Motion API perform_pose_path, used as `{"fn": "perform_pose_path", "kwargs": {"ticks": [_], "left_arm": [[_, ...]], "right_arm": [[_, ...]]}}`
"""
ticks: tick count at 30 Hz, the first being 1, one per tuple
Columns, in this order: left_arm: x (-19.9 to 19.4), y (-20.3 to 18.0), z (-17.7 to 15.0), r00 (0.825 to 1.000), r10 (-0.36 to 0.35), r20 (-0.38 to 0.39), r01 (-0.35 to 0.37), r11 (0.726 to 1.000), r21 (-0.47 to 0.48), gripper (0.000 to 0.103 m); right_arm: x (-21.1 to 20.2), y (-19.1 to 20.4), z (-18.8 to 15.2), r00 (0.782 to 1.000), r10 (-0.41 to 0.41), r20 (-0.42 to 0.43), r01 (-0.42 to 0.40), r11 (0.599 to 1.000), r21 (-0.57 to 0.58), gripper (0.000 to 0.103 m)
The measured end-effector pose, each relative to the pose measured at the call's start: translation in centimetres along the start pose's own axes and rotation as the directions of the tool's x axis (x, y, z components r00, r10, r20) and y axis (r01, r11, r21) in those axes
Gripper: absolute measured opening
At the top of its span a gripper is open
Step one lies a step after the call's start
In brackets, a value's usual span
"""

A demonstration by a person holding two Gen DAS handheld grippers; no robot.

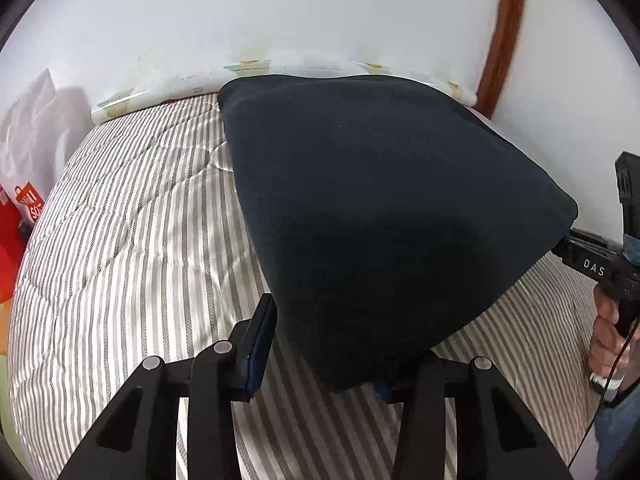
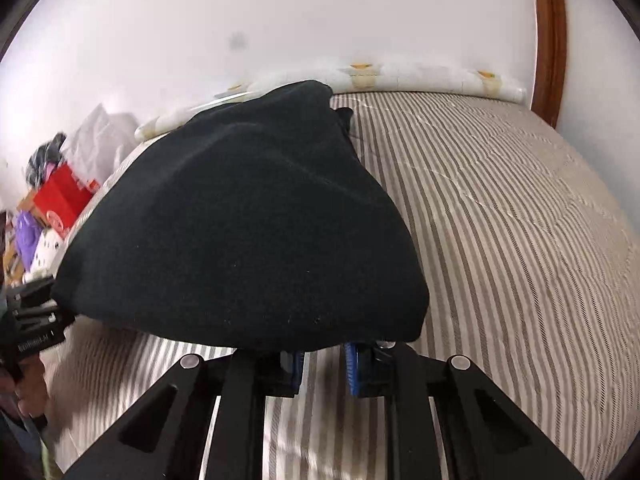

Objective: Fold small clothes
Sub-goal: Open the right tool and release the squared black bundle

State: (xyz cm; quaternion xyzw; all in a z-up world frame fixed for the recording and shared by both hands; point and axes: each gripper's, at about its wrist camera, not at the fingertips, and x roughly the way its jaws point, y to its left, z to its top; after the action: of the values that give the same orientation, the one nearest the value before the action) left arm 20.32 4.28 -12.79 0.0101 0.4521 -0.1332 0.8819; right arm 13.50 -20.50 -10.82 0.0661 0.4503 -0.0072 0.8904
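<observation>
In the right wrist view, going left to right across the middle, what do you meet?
Red cardboard box → black fabric garment → grey-and-white striped quilt → brown wooden frame.

Your left wrist camera sits just behind its own jaws and looks forward and steeply down over the striped bed [image 1: 132,208], toward the white wall [image 1: 280,8] at its far edge. It is very close to the dark garment [image 1: 380,184], which fills the middle of the view. Your right wrist camera is set the same way, tilted down at the bed [image 2: 520,208] and the same wall [image 2: 320,12]. Both views share the garment [image 2: 248,220], the bed, the wall and the brown wooden frame [image 1: 504,40] on the right; each also catches the other gripper at its edge.
</observation>
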Motion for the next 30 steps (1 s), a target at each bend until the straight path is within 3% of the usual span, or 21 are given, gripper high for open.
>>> {"fn": "perform_pose_path", "kwargs": {"ticks": [2,4,6,11,15,20,24,28,30], "left_arm": [[0.2,0.4,0.3,1.000,-0.014,-0.013,0.014,0.999,-0.036,0.038],[0.0,0.5,-0.1,0.999,-0.044,-0.014,0.043,0.998,-0.048,0.030],[-0.4,0.6,-0.5,0.999,-0.039,-0.006,0.038,0.998,-0.042,0.024],[-1.2,0.9,-1.5,0.999,-0.038,-0.004,0.038,0.998,-0.057,0.019],[-1.9,0.8,-2.0,1.000,-0.024,-0.008,0.023,0.997,-0.070,0.014],[-3.1,0.5,-2.5,1.000,-0.009,-0.018,0.008,0.997,-0.074,0.013],[-4.4,0.5,-2.9,0.997,-0.071,-0.036,0.067,0.993,-0.101,0.013],[-5.5,-0.5,-2.9,0.999,-0.039,-0.010,0.038,0.997,-0.071,0.013],[-5.9,-0.9,-2.5,1.000,-0.029,0.005,0.029,0.998,-0.063,0.017]], "right_arm": [[0.2,0.2,0.2,1.000,0.000,0.002,0.000,1.000,-0.001,0.015],[-0.1,0.4,-0.2,1.000,0.001,0.012,-0.001,1.000,-0.020,0.011],[-0.6,0.1,-0.9,1.000,0.007,0.010,-0.006,0.999,-0.037,0.009],[-2.0,-0.7,-1.8,1.000,0.006,0.007,-0.005,1.000,-0.027,0.001],[-3.7,-0.7,-2.2,1.000,-0.012,0.017,0.013,0.999,-0.050,0.000],[-7.2,-0.4,-1.8,0.997,0.007,0.072,-0.002,0.997,-0.072,0.001],[-9.0,0.1,-0.9,0.990,0.037,0.140,-0.026,0.997,-0.078,0.006],[-7.6,0.9,-0.2,0.989,0.027,0.148,-0.017,0.998,-0.068,0.008],[-5.6,0.9,0.0,0.995,-0.018,0.100,0.024,0.998,-0.055,0.008]]}}
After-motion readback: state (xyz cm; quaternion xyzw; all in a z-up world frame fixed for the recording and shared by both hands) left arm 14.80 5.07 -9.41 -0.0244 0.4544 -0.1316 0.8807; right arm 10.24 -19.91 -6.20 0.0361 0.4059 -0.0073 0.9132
